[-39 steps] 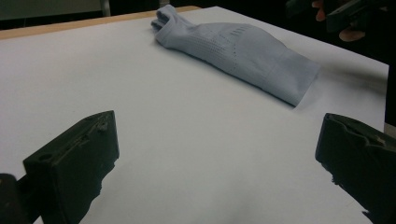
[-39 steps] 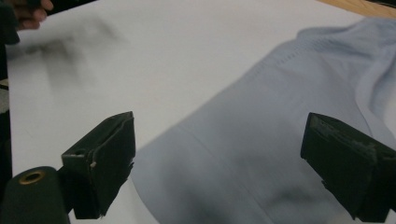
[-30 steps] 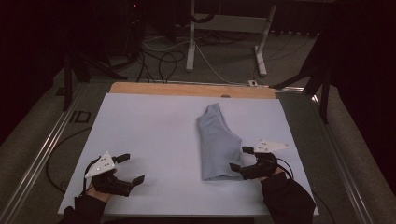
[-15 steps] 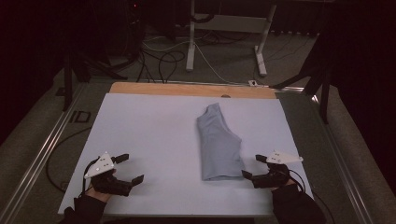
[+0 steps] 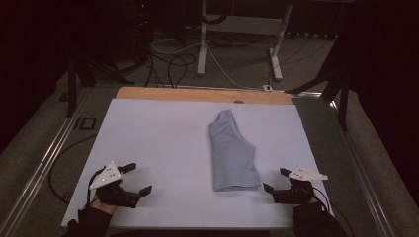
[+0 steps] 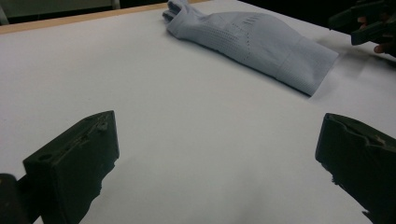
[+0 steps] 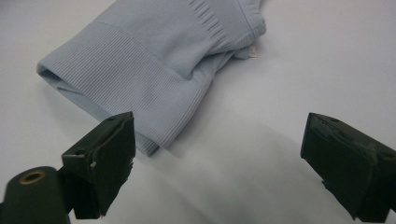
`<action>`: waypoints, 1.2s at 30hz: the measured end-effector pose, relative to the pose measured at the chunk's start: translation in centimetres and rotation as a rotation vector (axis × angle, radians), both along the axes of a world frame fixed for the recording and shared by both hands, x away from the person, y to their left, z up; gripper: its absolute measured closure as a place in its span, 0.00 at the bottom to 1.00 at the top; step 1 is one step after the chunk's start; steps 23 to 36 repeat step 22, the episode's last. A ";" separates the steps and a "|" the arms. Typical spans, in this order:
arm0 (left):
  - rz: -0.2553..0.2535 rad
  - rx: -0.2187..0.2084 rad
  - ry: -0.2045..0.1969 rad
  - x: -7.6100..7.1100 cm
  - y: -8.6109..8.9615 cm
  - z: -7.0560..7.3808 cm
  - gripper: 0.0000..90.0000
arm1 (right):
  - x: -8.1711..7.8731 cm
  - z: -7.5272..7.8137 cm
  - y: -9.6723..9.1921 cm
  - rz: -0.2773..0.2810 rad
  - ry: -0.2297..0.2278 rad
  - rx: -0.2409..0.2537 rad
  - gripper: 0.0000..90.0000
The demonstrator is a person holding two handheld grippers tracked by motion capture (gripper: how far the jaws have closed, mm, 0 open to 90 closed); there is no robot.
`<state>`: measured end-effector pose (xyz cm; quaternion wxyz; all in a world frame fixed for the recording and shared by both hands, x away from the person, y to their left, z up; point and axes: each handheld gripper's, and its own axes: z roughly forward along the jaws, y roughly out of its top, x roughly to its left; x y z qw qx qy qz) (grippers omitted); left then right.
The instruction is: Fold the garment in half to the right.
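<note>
Left gripper (image 5: 129,178) sits jaws apart, well left of the folded blue garment (image 5: 232,153) — long axis running away from the person, ribbed hem nearest — right gripper (image 5: 278,180) jaws apart just beside the hem's right corner, so nearer; white counter (image 5: 158,133), dark room with cables beyond.

Pale blue folded garment (image 5: 232,153), lying flat, ribbed hem toward 6 o'clock, narrow end toward 12, right of table centre.
</note>
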<state>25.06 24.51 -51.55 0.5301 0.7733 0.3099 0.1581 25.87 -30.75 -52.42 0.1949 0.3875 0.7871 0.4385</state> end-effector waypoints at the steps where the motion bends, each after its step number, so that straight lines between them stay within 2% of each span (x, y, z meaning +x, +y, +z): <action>1: -0.001 0.002 -0.001 0.0 0.0 0.0 0.00 | 0.0 0.0 0.0 -0.003 0.005 0.004 0.11; 14: -0.011 0.007 -0.008 -0.2 -0.2 0.0 0.00 | 0.1 -0.2 0.8 0.036 0.010 -0.004 0.11; 18: -0.014 0.008 -0.007 -0.2 -0.2 0.0 0.00 | 0.2 -0.3 0.9 0.036 0.022 -0.001 0.11; 36: -0.015 0.008 -0.010 -0.2 -0.2 0.0 0.00 | 0.2 -0.2 0.8 0.025 0.024 -0.001 0.11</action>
